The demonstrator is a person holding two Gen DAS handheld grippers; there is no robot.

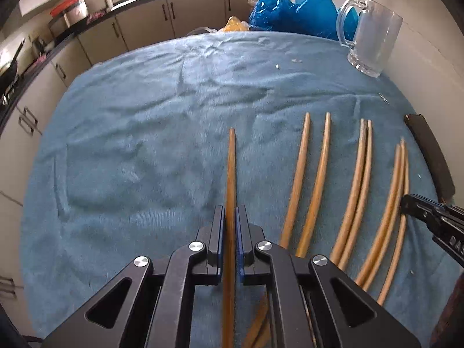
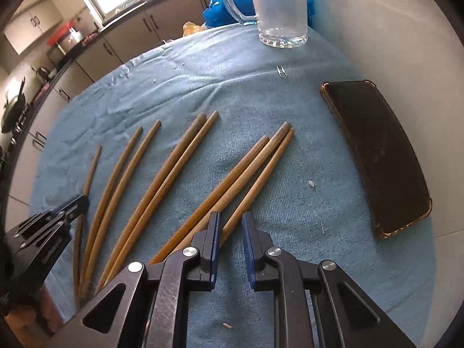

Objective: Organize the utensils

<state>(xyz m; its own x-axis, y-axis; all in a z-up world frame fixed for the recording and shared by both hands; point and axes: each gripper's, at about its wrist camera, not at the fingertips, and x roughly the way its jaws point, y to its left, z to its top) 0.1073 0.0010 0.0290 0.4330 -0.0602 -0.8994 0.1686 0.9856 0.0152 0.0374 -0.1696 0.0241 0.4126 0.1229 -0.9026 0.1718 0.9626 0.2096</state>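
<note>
Left claw: jaws closed on a single wooden chopstick that runs straight up the middle of the left wrist view, tip near frame centre.
Left view, loose chopsticks: a spaced pair just right of the held one, a touching pair further right, then a bundle of three at the right side.
Left view, right claw: enters from the right edge, its tip at the three-stick bundle.
Left view, open room: the blue towel lies bare and wrinkled across the whole left half and upper middle.
Left view, edges: the towel's far edge runs along the top, with a blue plastic bag behind it; a glass mug stands at the upper right corner; a dark phone lies along the right edge.

Right claw: jaws parted, straddling the lower end of the rightmost stick of the three-stick bundle; whether the pads touch it I cannot tell.
Right view, other chopsticks: touching pair left of the bundle, spaced pair further left.
Right view, left claw: at the lower left edge, holding the single chopstick.
Right view, open room: bare towel between the stick tips and the mug at top centre, and a strip between bundle and phone.
Right view, edges: the phone lies close to the towel's right edge; a small staple-like metal piece sits below the mug.
</note>
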